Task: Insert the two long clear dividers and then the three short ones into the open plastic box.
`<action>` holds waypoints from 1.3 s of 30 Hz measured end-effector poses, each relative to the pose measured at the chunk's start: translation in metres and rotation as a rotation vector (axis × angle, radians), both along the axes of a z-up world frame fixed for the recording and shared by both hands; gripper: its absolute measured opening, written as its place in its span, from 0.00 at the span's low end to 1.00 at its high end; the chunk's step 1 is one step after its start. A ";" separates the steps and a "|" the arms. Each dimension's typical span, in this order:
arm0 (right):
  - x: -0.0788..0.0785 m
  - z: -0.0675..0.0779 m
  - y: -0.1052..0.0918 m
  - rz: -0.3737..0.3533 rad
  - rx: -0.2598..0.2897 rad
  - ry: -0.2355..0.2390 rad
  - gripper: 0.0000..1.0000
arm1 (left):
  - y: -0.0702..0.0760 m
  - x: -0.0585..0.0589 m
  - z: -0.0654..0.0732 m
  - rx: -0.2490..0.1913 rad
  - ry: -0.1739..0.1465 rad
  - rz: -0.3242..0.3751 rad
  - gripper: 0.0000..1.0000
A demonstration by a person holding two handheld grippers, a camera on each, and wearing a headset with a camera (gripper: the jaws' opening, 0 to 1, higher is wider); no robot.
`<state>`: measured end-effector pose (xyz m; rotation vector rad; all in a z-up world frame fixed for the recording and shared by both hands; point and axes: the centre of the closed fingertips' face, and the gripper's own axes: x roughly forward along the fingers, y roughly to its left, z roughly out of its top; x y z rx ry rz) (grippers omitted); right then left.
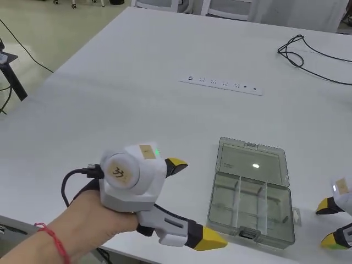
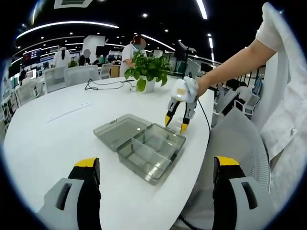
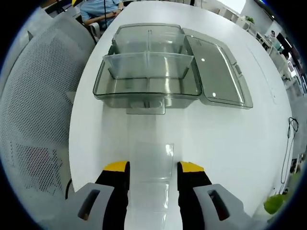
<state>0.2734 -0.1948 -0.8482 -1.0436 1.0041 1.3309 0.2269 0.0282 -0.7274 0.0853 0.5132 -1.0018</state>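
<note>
1. The white surface (image 1: 137,82) lies broad and bare beyond the work, as far as a power strip (image 1: 223,84) and a black cable (image 1: 300,52). A mesh chair (image 3: 43,96) stands just beside its near edge.
2. The plastic box (image 1: 223,206) sits close to that near edge, between the two tools. Its lid (image 1: 253,162) lies flat open on the far side.
3. The box is clear grey, and clear partitions (image 3: 146,64) stand upright inside it, splitting it into compartments.
4. The left hand-held gripper (image 1: 195,201) hovers left of the box, jaws spread wide and holding nothing.
5. The right hand-held gripper (image 1: 328,223), cut off by the head view's edge, is clenched on a clear divider (image 3: 152,160) near the box's latch side.
6. The divider's lower part is hidden between the jaws, and the number of partitions is hard to make out.
</note>
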 end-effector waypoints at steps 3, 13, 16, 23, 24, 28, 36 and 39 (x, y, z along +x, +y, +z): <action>-0.002 0.001 0.001 -0.005 0.001 -0.002 0.38 | 0.000 0.000 0.000 -0.003 0.001 0.001 1.00; -0.005 0.001 0.002 -0.007 0.006 -0.008 0.33 | -0.002 -0.001 0.001 -0.003 -0.002 -0.002 1.00; -0.005 0.001 0.002 -0.014 0.007 -0.011 0.33 | -0.002 -0.002 0.001 -0.003 -0.001 -0.003 1.00; -0.008 0.011 0.000 -0.029 0.024 -0.040 0.33 | -0.003 -0.002 0.002 -0.005 0.002 -0.003 1.00; -0.007 0.014 0.001 -0.033 0.032 -0.047 0.33 | -0.003 -0.001 0.003 -0.007 0.003 -0.003 1.00; -0.007 0.031 0.005 -0.051 0.069 -0.084 0.33 | -0.006 0.001 0.008 -0.025 0.006 0.001 1.00; -0.012 0.087 0.030 -0.047 0.164 -0.202 0.33 | -0.022 0.010 0.030 -0.105 0.029 0.012 1.00; -0.016 0.113 0.045 -0.046 0.208 -0.245 0.33 | -0.029 0.010 0.035 -0.133 0.063 0.011 0.98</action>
